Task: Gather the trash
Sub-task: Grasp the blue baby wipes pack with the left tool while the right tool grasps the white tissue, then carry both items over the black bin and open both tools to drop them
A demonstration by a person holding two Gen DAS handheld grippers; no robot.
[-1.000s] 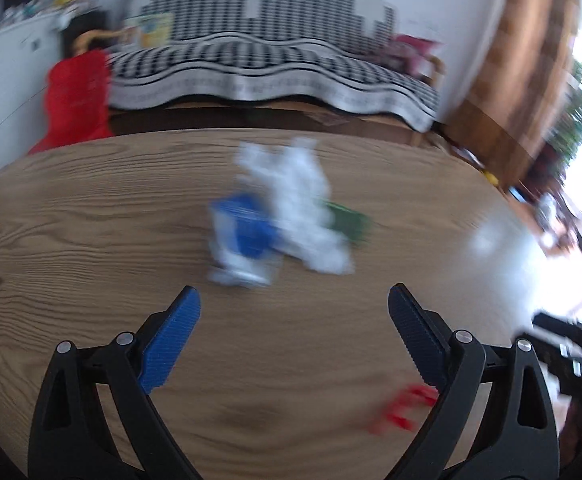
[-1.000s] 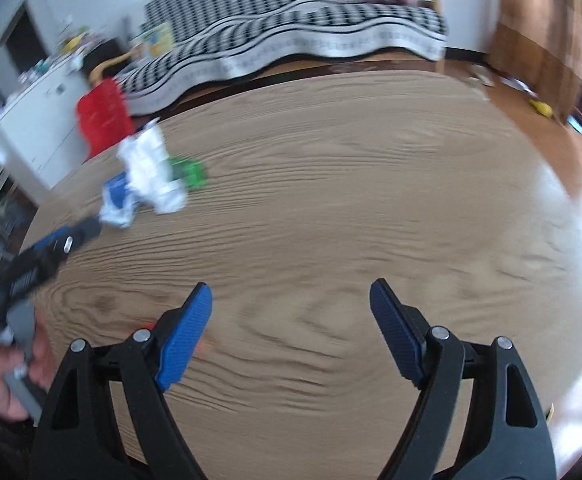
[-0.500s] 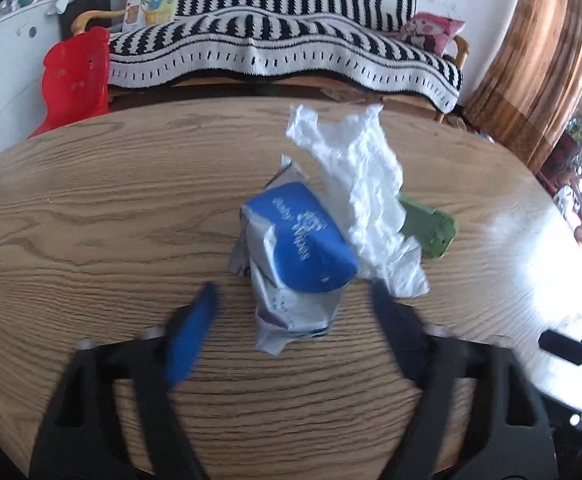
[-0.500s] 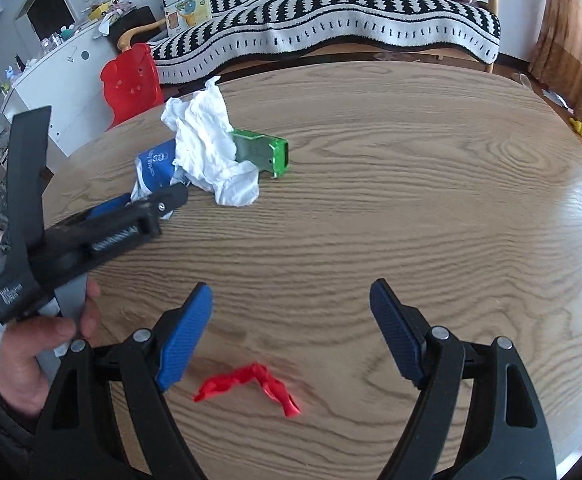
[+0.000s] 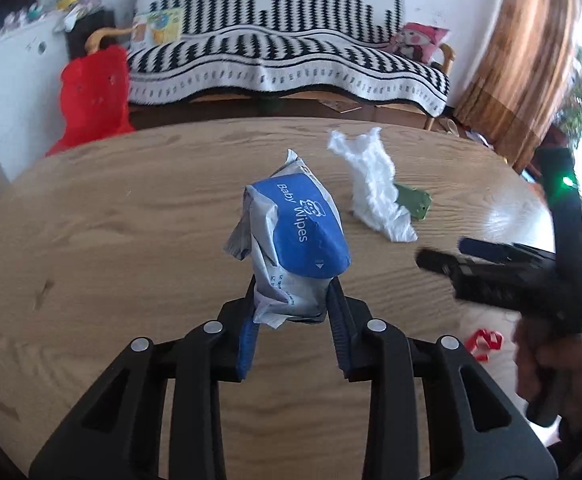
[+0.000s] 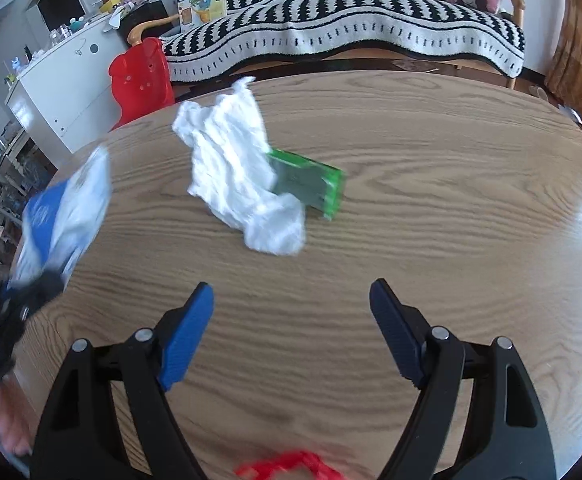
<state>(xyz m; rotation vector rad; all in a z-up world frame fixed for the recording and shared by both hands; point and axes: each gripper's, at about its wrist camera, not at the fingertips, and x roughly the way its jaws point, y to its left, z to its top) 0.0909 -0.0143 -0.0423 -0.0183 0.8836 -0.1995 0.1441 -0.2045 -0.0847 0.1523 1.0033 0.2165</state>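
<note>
left gripper [image 5: 291, 312]: I'm clamping the wipes pack [image 5: 291, 236], jaws just closing on it, lifting it off the table [image 5: 111, 240] | right gripper [image 6: 291, 332]: gaping, empty, nearing tissue [image 6: 239, 172] mid-table | next: I'm judging tissue, green box [image 6: 311, 184], red scrap [image 6: 291, 464] remaining

Crumpled blue-and-white Baby Wipes pack [image 5: 295, 240] sticks up, pinched at its lower end. The white tissue wad [image 6: 243, 176] sits on the worktop, overlapping a green box [image 6: 311, 184]. Red wrapper scrap [image 5: 483, 342] lies nearer.
</note>
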